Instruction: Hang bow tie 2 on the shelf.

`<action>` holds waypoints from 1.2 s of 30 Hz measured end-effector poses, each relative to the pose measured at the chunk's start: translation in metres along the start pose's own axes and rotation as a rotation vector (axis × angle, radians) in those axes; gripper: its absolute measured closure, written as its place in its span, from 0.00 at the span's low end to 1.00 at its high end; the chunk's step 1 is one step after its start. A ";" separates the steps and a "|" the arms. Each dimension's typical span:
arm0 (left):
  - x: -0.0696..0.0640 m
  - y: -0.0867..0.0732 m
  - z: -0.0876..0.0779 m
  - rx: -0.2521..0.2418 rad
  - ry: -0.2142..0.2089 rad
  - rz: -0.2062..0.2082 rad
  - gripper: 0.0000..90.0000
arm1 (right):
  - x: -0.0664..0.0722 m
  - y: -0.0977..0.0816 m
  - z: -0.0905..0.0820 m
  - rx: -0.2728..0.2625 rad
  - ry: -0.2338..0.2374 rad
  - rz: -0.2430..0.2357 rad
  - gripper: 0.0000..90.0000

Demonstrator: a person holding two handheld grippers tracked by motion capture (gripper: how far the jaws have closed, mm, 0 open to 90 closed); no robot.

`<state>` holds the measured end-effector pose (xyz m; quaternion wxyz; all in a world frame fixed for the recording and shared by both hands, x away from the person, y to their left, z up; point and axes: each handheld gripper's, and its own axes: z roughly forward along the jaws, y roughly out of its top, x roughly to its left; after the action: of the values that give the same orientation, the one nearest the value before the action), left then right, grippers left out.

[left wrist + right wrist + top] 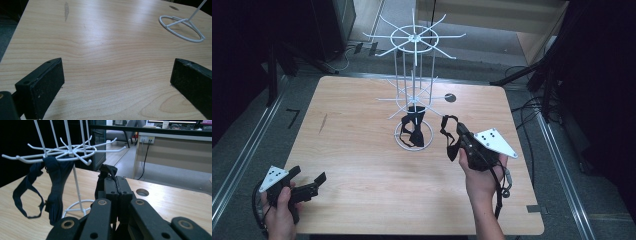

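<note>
A white wire hook rack [414, 55] stands mid-table, with its ring base [181, 27] visible in the left gripper view. A dark bow tie [414, 127] hangs from a lower hook, and in the right gripper view it droops with its strap loop [53, 187]. Just right of the rack base, my right gripper [460, 132] is shut on a second dark bow tie [449, 140]. Its strap [108, 171] is pinched between the closed jaws [116, 182]. My left gripper [308, 175] rests near the front left corner. Its jaws stand wide apart [117, 67] over bare wood.
The wooden table [362, 150] has a round cable hole [450, 98] behind the rack and a dark scuff [322, 123] at the left. Dark stands and cables surround the table on the floor. A desk [175, 147] stands beyond the far edge.
</note>
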<state>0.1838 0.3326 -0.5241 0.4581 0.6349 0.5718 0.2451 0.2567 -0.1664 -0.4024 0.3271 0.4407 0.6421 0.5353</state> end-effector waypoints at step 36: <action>0.000 0.000 0.000 0.001 -0.002 0.000 0.00 | 0.053 0.006 0.036 0.014 0.059 -0.023 1.00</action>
<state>0.1837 0.3332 -0.5240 0.4583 0.6355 0.5714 0.2442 0.2695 -0.1032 -0.4015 0.3111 0.4194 0.6602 0.5399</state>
